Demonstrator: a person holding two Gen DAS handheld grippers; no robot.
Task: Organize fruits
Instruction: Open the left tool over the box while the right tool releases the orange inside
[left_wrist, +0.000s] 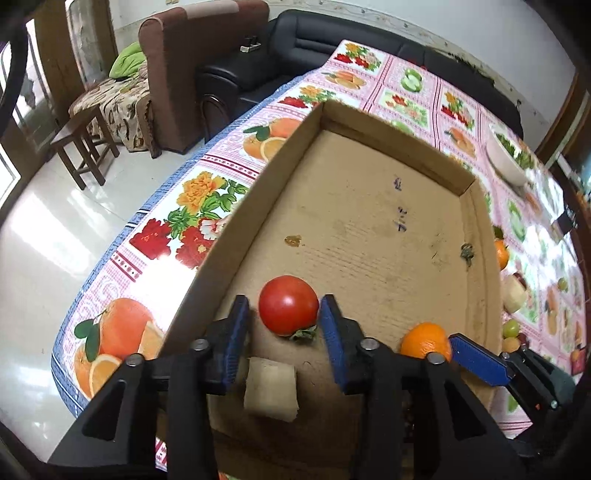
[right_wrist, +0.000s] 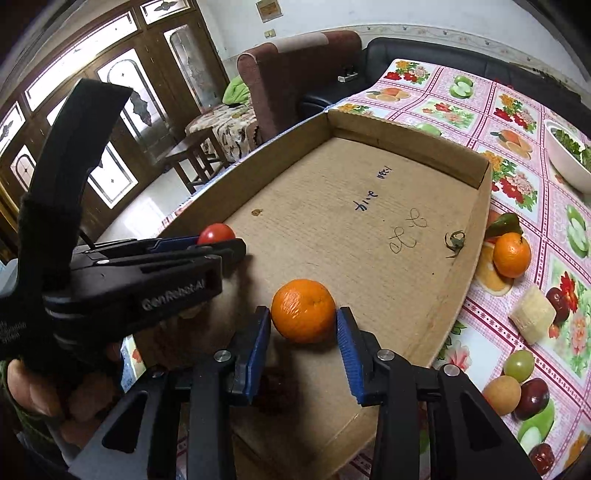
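A shallow cardboard box lies on the flowered tablecloth. A red tomato rests on the box floor between the open fingers of my left gripper, with a gap on each side. An orange rests on the box floor between the open fingers of my right gripper. A pale cut fruit chunk lies in the box under the left gripper. My left gripper also shows in the right wrist view.
Right of the box on the cloth lie another orange, a pale chunk, a green grape, a brown fruit and dark red fruits. A white bowl of greens stands at the back right. Sofas stand behind the table.
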